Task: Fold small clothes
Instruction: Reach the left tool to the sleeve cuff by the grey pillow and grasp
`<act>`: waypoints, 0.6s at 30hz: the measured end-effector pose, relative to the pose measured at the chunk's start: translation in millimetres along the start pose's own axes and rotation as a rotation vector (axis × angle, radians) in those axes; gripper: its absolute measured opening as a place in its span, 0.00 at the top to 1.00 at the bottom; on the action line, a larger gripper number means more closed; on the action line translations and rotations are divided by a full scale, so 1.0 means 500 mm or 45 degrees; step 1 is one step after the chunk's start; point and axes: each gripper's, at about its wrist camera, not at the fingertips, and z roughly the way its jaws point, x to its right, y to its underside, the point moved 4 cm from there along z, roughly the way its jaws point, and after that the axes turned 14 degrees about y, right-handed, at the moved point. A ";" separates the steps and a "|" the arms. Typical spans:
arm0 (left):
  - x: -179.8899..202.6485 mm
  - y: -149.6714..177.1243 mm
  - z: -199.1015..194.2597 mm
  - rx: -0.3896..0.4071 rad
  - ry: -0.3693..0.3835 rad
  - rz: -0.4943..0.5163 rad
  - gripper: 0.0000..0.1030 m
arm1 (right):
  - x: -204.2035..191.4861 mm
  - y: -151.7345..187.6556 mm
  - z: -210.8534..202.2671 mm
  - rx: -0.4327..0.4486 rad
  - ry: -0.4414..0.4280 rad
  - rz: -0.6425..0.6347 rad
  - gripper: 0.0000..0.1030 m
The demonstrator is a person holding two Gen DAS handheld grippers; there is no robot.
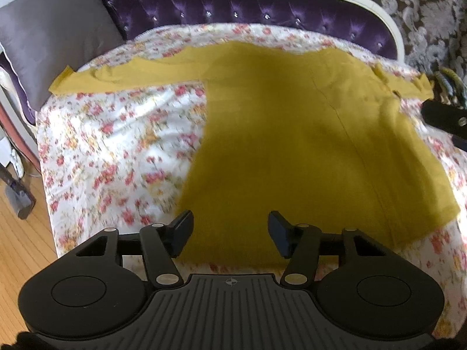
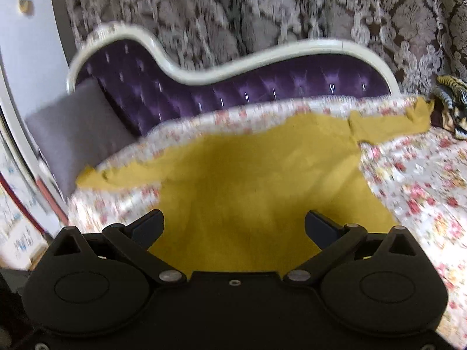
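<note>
A mustard-yellow long-sleeved top [image 1: 292, 134] lies spread flat on a floral sheet [image 1: 116, 151], its sleeves stretched out to the left and right. My left gripper [image 1: 232, 233] hovers over the top's near hem, open, with only flat cloth showing between its fingers. In the right wrist view the same top [image 2: 248, 180] fills the middle, and my right gripper [image 2: 235, 227] stands wide open above its near part. A black part of the right gripper [image 1: 443, 116] shows at the right edge of the left wrist view, beside the right sleeve.
A purple tufted chaise back [image 1: 221, 3] with a white frame runs behind the sheet. A grey cushion [image 1: 49, 35] leans at the left end. Wooden floor [image 1: 20, 248] lies left of the seat. A dark striped cloth [image 2: 452, 96] sits at the far right.
</note>
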 end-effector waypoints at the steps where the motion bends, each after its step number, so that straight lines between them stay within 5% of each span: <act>1: -0.008 -0.007 -0.001 0.025 -0.020 -0.019 0.46 | 0.000 -0.005 0.000 0.040 0.011 0.011 0.01; 6: -0.075 -0.051 0.001 0.111 -0.056 -0.165 0.46 | -0.030 -0.038 0.036 0.105 0.099 -0.160 0.01; 13: -0.207 -0.143 0.028 0.186 -0.187 -0.166 0.46 | -0.078 -0.064 0.140 -0.029 0.018 -0.265 0.01; 18: -0.337 -0.211 0.062 0.228 -0.257 -0.243 0.46 | -0.106 -0.081 0.208 -0.077 -0.013 -0.280 0.13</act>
